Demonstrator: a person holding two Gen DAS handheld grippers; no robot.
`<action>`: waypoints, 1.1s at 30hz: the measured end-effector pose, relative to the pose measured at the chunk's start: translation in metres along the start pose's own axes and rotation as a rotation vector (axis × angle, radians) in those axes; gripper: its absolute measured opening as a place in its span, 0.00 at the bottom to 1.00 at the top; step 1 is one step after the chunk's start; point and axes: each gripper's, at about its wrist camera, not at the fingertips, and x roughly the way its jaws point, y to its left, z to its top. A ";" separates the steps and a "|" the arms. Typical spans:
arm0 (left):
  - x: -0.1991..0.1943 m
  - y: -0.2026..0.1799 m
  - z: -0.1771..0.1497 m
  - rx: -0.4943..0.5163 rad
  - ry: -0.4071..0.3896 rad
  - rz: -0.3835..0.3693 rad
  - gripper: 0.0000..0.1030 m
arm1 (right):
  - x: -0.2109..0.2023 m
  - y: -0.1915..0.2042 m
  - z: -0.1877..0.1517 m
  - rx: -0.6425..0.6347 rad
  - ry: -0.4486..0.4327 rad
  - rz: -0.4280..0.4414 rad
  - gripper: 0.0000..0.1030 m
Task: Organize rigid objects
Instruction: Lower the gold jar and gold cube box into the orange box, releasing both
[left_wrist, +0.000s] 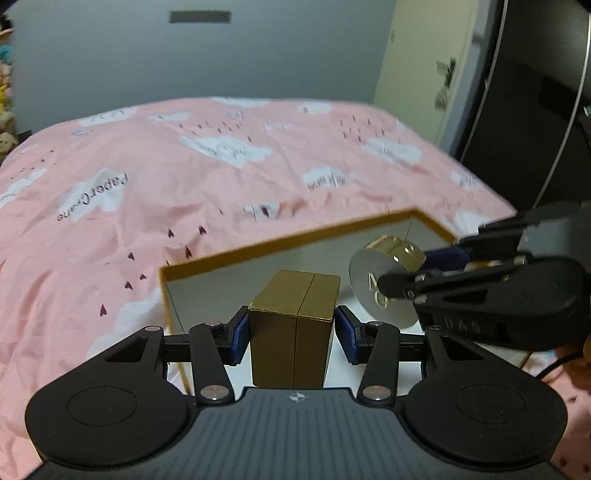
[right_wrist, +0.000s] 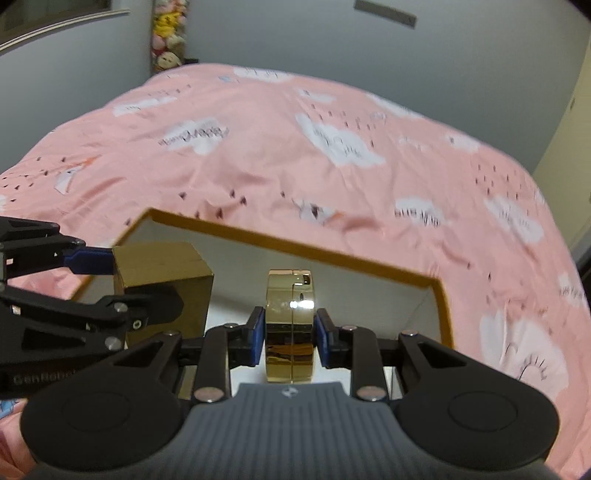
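Observation:
My left gripper (left_wrist: 292, 334) is shut on a gold rectangular box (left_wrist: 291, 332), its blue pads pressed on both sides. It hangs over an open white box with a gold rim (left_wrist: 236, 254) lying on the bed. My right gripper (right_wrist: 290, 338) is shut on a shiny gold round case (right_wrist: 290, 325), held on edge over the same gold-rimmed box (right_wrist: 332, 258). In the left wrist view the right gripper (left_wrist: 410, 273) comes in from the right with the round case (left_wrist: 380, 280), silver face showing. The right wrist view shows the left gripper (right_wrist: 110, 280) holding the gold box (right_wrist: 166, 280) at the left.
A pink bedspread with white clouds (left_wrist: 184, 166) covers the bed around the box. A dark cabinet or screen (left_wrist: 535, 92) stands to the right of the bed. Plush toys (right_wrist: 168, 33) are stacked in the far corner by the grey wall.

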 end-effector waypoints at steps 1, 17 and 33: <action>0.004 -0.002 -0.001 0.019 0.012 0.005 0.54 | 0.005 -0.002 -0.001 0.011 0.013 0.003 0.26; 0.034 -0.027 -0.014 0.204 0.201 0.081 0.54 | 0.043 -0.011 -0.014 0.102 0.134 0.070 0.27; 0.016 -0.001 -0.009 0.079 0.161 0.007 0.59 | 0.043 -0.006 -0.013 0.097 0.143 0.090 0.27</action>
